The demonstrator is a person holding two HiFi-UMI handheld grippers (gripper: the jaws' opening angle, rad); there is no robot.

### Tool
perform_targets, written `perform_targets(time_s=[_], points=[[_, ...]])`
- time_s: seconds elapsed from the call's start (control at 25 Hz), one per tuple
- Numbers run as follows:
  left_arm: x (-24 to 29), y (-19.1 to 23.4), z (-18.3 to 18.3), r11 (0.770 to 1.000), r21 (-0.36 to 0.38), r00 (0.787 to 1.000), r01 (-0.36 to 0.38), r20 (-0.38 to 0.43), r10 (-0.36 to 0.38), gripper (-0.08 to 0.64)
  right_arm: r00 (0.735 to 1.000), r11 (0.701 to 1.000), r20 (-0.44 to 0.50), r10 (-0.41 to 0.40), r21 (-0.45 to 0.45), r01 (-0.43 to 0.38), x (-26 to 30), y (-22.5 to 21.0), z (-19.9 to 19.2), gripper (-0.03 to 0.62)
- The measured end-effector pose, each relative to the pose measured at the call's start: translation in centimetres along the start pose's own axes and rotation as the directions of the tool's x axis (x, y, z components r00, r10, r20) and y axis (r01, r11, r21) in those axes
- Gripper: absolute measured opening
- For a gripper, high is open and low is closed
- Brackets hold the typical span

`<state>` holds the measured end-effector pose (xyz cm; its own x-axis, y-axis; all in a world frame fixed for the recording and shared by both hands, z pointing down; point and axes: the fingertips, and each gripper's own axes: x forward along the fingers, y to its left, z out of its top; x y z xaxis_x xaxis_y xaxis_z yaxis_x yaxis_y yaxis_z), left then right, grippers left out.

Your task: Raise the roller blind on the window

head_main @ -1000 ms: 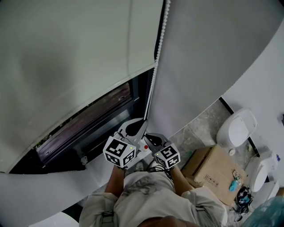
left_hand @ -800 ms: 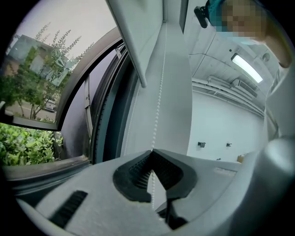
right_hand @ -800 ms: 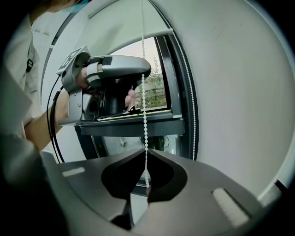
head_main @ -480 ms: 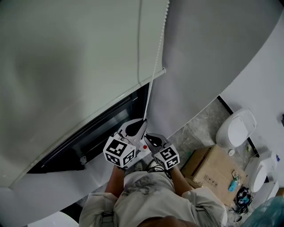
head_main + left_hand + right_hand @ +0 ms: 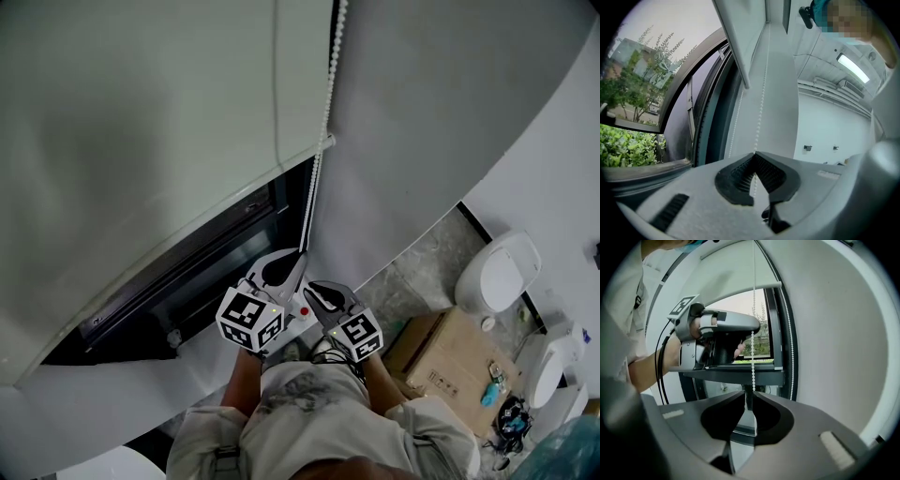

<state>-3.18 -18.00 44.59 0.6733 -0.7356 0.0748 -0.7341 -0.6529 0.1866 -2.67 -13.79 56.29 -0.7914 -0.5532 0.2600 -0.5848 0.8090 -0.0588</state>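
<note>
The pale roller blind [image 5: 141,122] covers most of the window, and its bottom bar [image 5: 323,142] hangs above the dark open strip. The white bead chain [image 5: 323,122] runs down beside the blind to both grippers. My left gripper [image 5: 298,255] is shut on the bead chain [image 5: 761,112], which enters its closed tips [image 5: 754,154]. Just below and to the right of it, my right gripper [image 5: 314,289] has its jaws a narrow gap apart. The chain [image 5: 753,357] drops into that gap beside the right-hand tip. My left gripper [image 5: 717,336] shows ahead in the right gripper view.
The dark window frame [image 5: 187,281] and sill lie ahead. A grey wall [image 5: 441,112] curves to the right. A cardboard box [image 5: 450,361] and white bins [image 5: 497,272] stand on the floor at the right. Trees [image 5: 628,103] show outside.
The blind's bottom bar sits slightly higher than half a second ago, so more of the dark window shows. Both grippers have stayed in nearly the same place on the chain.
</note>
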Motion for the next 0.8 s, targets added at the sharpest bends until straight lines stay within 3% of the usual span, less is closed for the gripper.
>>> perform_targets(time_s=[0.44, 0.8], points=[[-0.1, 0.4, 0.2, 1.0, 0.006, 1.0, -0.012, 0.002, 0.012, 0.012, 0.988, 0.997, 0.145, 0.044, -0.073, -0.034, -2.0, 0.1, 9.2, 0.069], [0.1, 0.4, 0.2, 1.0, 0.008, 1.0, -0.006, 0.003, 0.006, 0.014, 0.955, 0.99, 0.29, 0.062, -0.138, -0.022, -3.0, -0.9, 17.1, 0.074]])
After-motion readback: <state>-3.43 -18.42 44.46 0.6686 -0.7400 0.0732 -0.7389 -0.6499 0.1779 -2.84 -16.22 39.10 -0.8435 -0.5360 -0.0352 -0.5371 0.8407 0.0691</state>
